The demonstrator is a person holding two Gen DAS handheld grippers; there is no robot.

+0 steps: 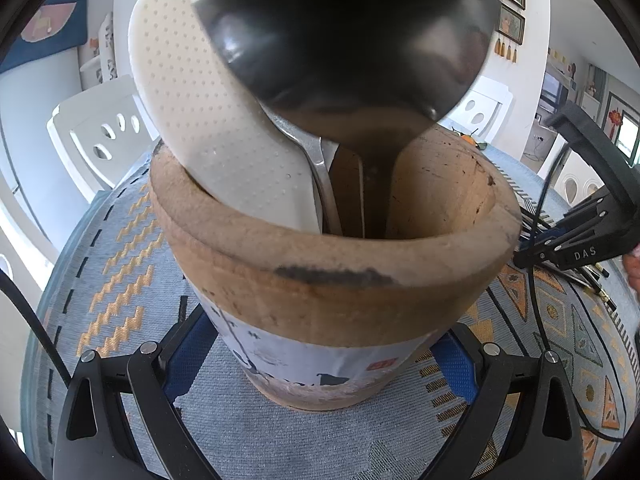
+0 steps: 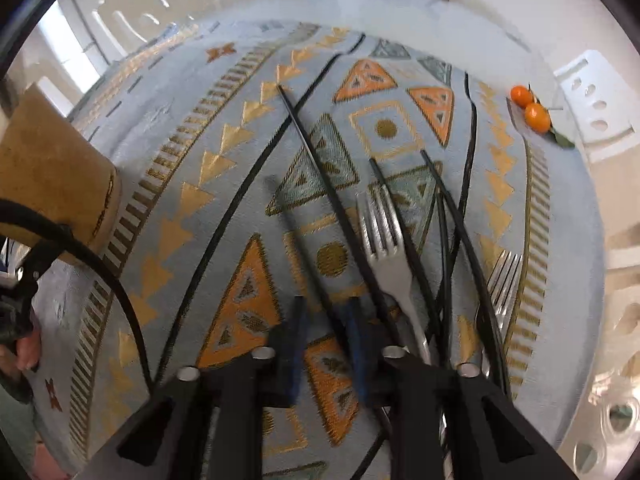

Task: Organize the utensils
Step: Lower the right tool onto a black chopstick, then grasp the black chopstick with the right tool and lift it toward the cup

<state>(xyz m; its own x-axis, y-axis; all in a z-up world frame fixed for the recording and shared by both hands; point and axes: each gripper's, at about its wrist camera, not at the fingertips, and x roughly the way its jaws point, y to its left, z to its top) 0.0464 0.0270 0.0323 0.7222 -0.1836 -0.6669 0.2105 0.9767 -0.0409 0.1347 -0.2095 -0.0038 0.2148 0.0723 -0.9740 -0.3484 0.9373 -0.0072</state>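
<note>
Between left gripper [image 1: 320, 364] fingers, utensil holder [image 1: 332, 264], right gripper [image 2: 326, 344] over chopsticks [image 2: 320, 184]

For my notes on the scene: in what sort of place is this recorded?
Probably a home dining room: white cut-out chairs around a table with a blue patterned woven cloth, framed pictures on the wall, silver forks lying out.

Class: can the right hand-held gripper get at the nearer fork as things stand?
Probably yes. The right hand-held gripper hangs over the cloth just left of the fork; nothing covers the fork's head, though black chopsticks crowd and cross its handle.
</note>
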